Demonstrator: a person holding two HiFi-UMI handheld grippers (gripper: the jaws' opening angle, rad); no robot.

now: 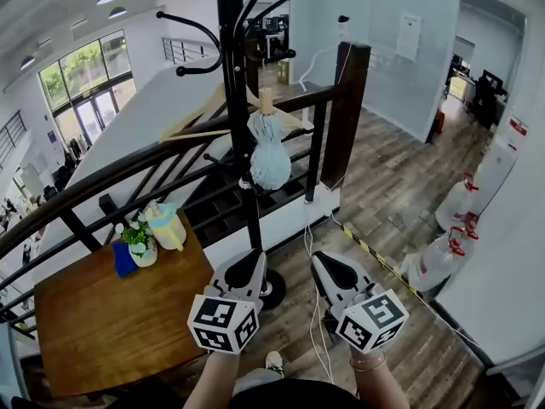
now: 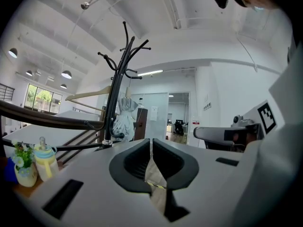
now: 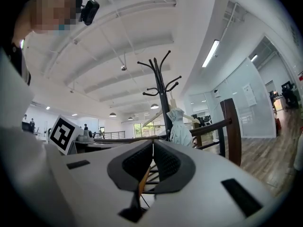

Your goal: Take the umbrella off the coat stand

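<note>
Left hand-held gripper (image 1: 255,261), right hand-held gripper (image 1: 323,261) closed; umbrella (image 1: 270,158) on stand (image 1: 230,66).

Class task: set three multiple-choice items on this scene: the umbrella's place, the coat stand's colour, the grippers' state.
1. The umbrella is: A on the table; B hanging on the coat stand; C on the floor.
2. The coat stand is: A black; B white; C red.
3. Both grippers are: A shut on the umbrella; B wide open; C shut, empty.
B: it hangs beside the pole. A: pole and hooks are black. C: left gripper and right gripper show jaws together, nothing between.
</note>
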